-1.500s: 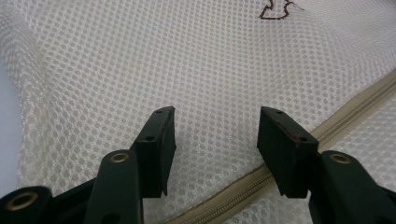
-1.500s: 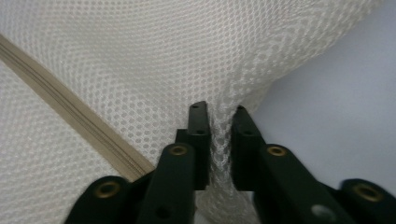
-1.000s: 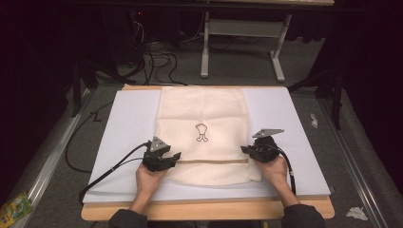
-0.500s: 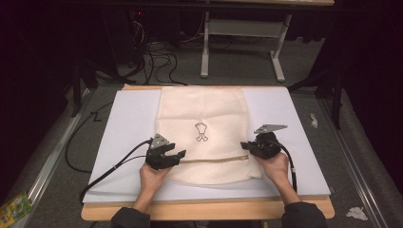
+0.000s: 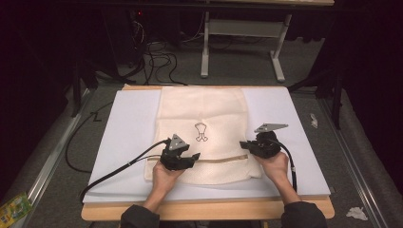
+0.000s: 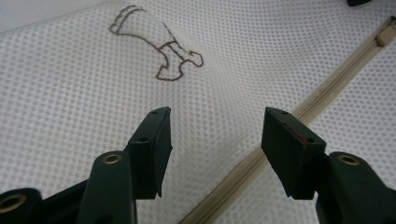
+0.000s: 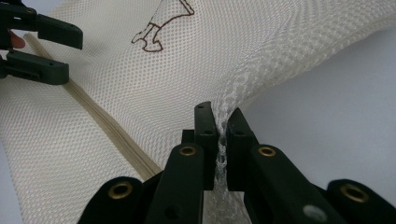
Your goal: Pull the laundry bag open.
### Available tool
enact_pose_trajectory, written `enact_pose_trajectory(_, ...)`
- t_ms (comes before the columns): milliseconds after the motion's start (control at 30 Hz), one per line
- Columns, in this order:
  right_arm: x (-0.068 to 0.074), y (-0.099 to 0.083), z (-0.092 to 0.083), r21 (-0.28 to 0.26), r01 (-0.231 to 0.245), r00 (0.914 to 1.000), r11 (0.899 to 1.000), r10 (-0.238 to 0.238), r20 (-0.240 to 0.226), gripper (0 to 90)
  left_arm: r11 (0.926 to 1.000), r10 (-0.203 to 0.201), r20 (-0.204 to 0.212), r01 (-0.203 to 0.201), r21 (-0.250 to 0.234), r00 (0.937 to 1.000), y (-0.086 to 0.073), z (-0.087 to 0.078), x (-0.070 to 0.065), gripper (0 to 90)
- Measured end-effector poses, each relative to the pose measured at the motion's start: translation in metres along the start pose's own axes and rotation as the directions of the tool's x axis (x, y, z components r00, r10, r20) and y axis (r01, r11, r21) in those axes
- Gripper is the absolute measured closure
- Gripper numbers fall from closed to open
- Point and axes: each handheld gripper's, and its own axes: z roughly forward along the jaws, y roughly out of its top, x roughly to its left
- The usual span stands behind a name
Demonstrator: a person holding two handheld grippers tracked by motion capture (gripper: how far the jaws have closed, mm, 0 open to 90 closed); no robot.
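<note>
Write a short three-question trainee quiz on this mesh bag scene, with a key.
1. True or false: the right gripper is shut on the mesh bag.
2. What runs across the bag between the two grippers?
3. The left gripper's fingers are: A) open above the mesh, B) clamped on the zipper, C) holding a cloth.

Key: 1 true; 2 the zipper; 3 A.

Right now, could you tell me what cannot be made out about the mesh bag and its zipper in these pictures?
- Zipper pull: not findable. In the high view the zipper is too small; its left end lies under the left hand-held gripper.
- Mesh bag contents: the high view shows it flat, not what is inside.
- Bag's edge in the right hand-held gripper: the shut jaws cover it in the right gripper view.
</note>
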Motion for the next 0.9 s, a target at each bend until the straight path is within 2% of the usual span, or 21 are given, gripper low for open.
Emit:
enact_pose_trajectory(67,0.000,0.000,0.000,-0.004,-0.004,1.0000,1.000,0.004,-0.008,87.9,1.0000,-0.006,0.008,0.006,0.004,1.0000,0.001,0.001,-0.001,43.3)
enact_pose_trajectory(200,-0.001,0.000,0.001,-0.005,-0.012,0.9997,1.000,0.012,-0.020,87.9,0.9994,0.031,-0.007,-0.031,0.017,0.9995,0.005,0.004,-0.010,44.3)
enact_pose_trajectory(367,-0.001,0.000,0.002,-0.004,-0.012,0.9996,1.000,0.012,-0.024,87.9,0.9994,0.029,0.033,-0.029,0.019,0.9990,0.008,0.011,-0.017,45.4)
enact_pose_trajectory(500,-0.001,0.001,0.002,-0.010,-0.018,0.9993,1.000,0.018,-0.034,87.9,0.9985,0.051,0.065,-0.053,0.016,0.9965,0.011,0.014,-0.027,47.2)
enact_pose_trajectory(600,0.000,0.001,0.003,-0.013,-0.021,0.9991,1.000,0.021,-0.037,87.9,0.9975,0.070,0.055,-0.071,0.008,0.9960,0.013,0.015,-0.031,47.8)
enact_pose_trajectory(700,-0.001,0.001,0.003,-0.015,-0.022,0.9989,1.000,0.021,-0.042,87.9,0.9972,0.075,0.070,-0.075,0.003,0.9947,0.016,0.018,-0.035,48.4)
enact_pose_trajectory(900,-0.002,0.001,0.003,-0.017,-0.036,0.9980,0.999,0.035,-0.052,87.9,0.9959,0.090,0.123,-0.090,-0.001,0.9883,0.021,0.025,-0.047,52.1)
